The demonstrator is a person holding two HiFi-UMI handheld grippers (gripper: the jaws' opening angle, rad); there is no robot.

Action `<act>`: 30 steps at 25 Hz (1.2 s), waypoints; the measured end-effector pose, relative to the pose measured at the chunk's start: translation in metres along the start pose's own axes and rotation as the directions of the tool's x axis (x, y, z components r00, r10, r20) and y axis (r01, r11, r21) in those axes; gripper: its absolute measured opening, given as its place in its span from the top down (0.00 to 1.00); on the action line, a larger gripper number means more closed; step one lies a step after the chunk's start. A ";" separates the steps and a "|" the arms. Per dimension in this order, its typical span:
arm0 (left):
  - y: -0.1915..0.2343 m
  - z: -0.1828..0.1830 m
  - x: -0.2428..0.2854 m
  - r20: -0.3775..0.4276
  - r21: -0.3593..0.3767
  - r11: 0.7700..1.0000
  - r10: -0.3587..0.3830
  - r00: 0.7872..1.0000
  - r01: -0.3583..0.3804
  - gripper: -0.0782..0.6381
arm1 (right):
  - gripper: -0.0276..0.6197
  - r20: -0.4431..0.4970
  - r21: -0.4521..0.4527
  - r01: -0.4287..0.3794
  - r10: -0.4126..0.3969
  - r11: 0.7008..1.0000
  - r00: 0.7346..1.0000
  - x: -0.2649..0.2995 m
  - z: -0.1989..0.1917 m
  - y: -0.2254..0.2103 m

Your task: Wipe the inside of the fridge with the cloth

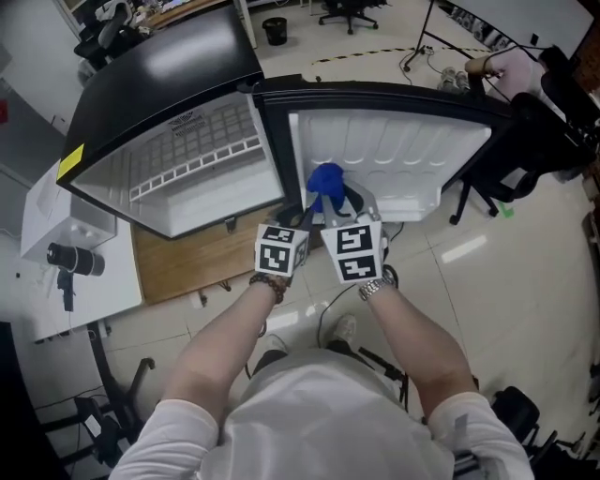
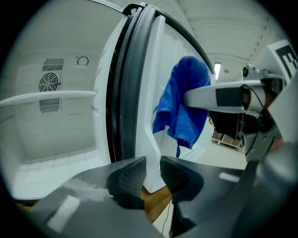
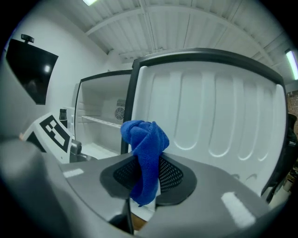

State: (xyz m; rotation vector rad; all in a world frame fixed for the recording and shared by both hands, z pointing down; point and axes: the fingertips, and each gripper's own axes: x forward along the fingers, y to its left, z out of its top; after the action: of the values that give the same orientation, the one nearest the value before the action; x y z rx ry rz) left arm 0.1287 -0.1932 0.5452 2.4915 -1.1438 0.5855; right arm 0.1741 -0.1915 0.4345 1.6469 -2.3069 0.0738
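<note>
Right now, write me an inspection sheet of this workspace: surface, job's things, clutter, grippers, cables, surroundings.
Surface: tiled floor; the fridge stands on a wooden board.
Job's things: fridge with its door swung open and a white shelf inside; blue cloth, bunched.
Clutter: black camera-like device on a white table at left.
Grippers: right gripper shut on the cloth; left gripper has its jaws slightly apart with the door's white edge in the gap, contact unclear.
Cables: a cable loops on the floor near the person's feet.
Surroundings: black bin, office chair.
</note>
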 end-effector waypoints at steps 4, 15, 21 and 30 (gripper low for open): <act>0.001 -0.002 0.001 0.000 -0.005 1.000 -0.013 1.000 0.013 0.75 | 0.82 -0.017 -0.008 -0.013 0.013 1.000 1.000 0.021 -0.003 0.016; 0.003 0.000 0.000 0.032 -0.012 1.000 -0.015 0.999 0.016 0.76 | 0.82 -0.017 -0.047 0.086 -0.087 0.995 0.996 0.018 -0.016 -0.012; 0.002 0.002 -0.001 0.040 -0.011 1.000 -0.005 0.999 0.005 0.76 | 0.82 -0.027 -0.046 0.151 -0.152 0.987 0.988 0.003 -0.027 -0.045; 0.003 0.002 -0.002 0.044 -0.020 1.000 0.017 0.999 -0.016 0.76 | 0.82 -0.044 -0.046 0.235 -0.237 0.971 0.971 -0.020 -0.041 -0.096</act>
State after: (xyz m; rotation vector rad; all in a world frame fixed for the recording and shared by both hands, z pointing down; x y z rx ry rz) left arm 0.1261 -0.1948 0.5426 2.4924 -1.1817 0.5233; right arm 0.2787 -0.1973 0.4556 1.8635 -2.0465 0.0152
